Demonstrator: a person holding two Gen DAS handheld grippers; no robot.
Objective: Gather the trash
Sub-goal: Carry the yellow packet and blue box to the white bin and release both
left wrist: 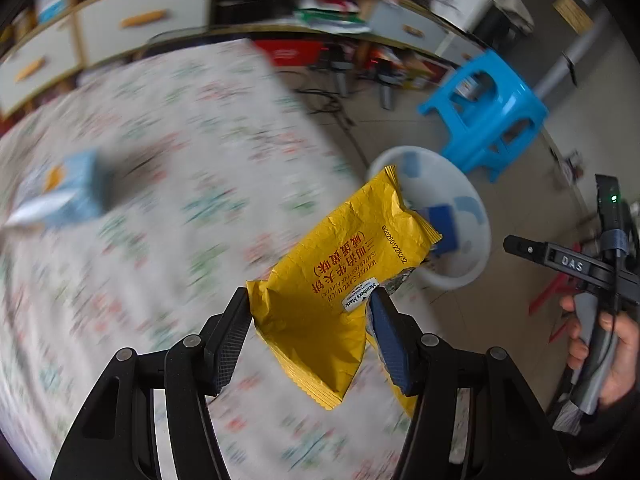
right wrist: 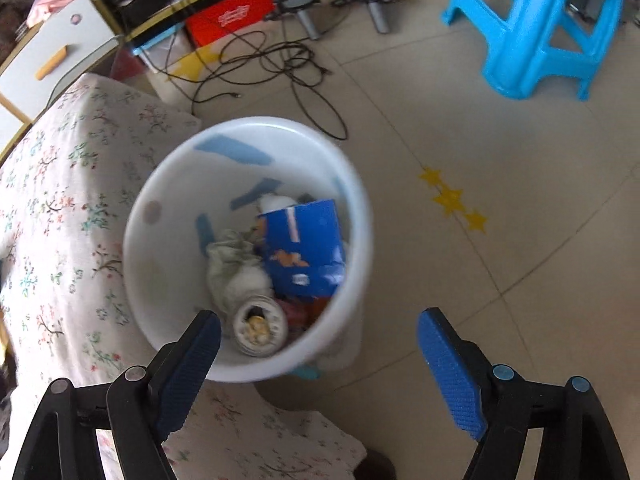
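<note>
My left gripper (left wrist: 310,300) is shut on a crumpled yellow snack wrapper (left wrist: 344,276) and holds it above the flowered tablecloth (left wrist: 180,140), to the left of the white trash bin (left wrist: 468,220). A blurred light-blue carton (left wrist: 64,196) lies on the table at the left. My right gripper (right wrist: 320,328) is open and empty, just above the near rim of the white bin (right wrist: 144,264). The bin holds a blue box (right wrist: 304,248), crumpled tissue (right wrist: 236,268) and a round lid (right wrist: 260,330). The right gripper also shows at the right edge of the left wrist view (left wrist: 508,244).
The bin stands on the tiled floor against the table's edge. A blue plastic stool (right wrist: 536,28) stands on the floor beyond it. Black cables (right wrist: 280,60) and a red box (right wrist: 232,16) lie under a desk at the back. Yellow star stickers (right wrist: 452,200) mark the floor.
</note>
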